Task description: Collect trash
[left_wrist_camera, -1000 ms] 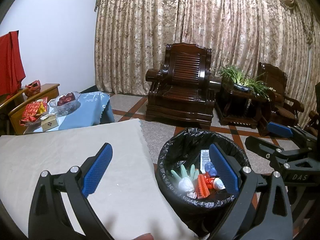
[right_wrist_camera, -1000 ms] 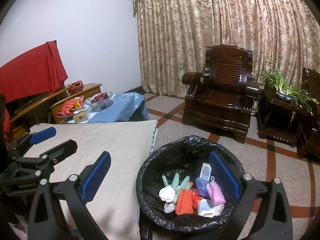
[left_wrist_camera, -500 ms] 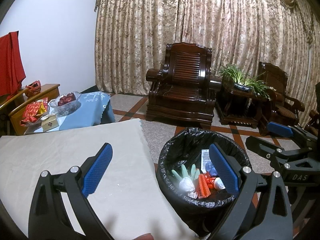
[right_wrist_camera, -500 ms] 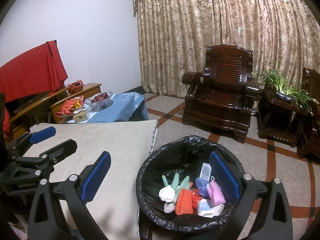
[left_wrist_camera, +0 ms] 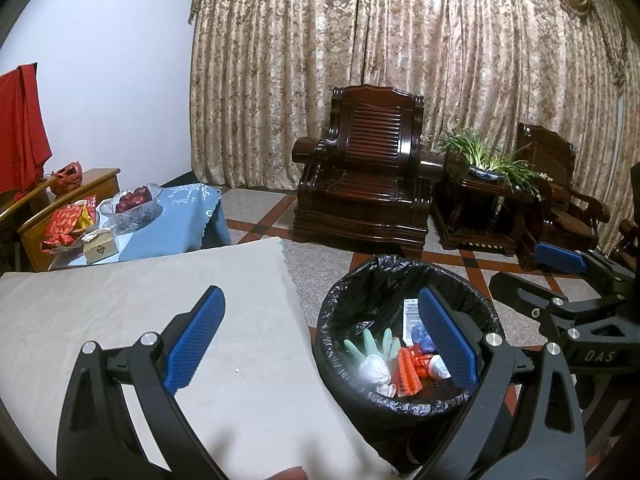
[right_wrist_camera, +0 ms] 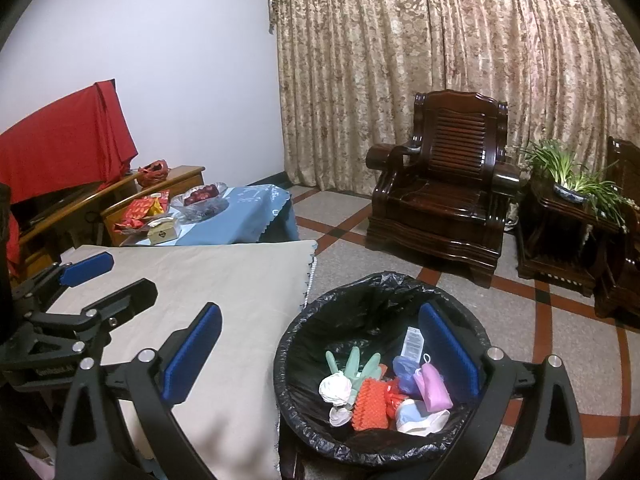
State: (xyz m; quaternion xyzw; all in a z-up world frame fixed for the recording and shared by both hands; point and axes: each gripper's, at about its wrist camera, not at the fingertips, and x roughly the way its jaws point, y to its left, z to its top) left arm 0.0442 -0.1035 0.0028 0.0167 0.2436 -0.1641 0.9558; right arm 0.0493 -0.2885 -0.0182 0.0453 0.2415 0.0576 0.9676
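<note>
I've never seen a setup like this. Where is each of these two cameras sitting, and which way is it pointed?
Left wrist view: sits on the left tool, looking forward over the beige cloth table and the black-lined trash bin; its own two blue-padded fingers show, spread open, with the right tool at the right edge.
Right wrist view: sits on the right tool, facing the same way from further right; its open fingers show, with the left tool at the left edge.
Shared: bin, table, wooden armchair, curtain.

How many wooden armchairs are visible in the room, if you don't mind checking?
2: one armchair stands before the curtain; a second armchair sits at the right edge, beyond the plant stand, partly cut off.
</note>
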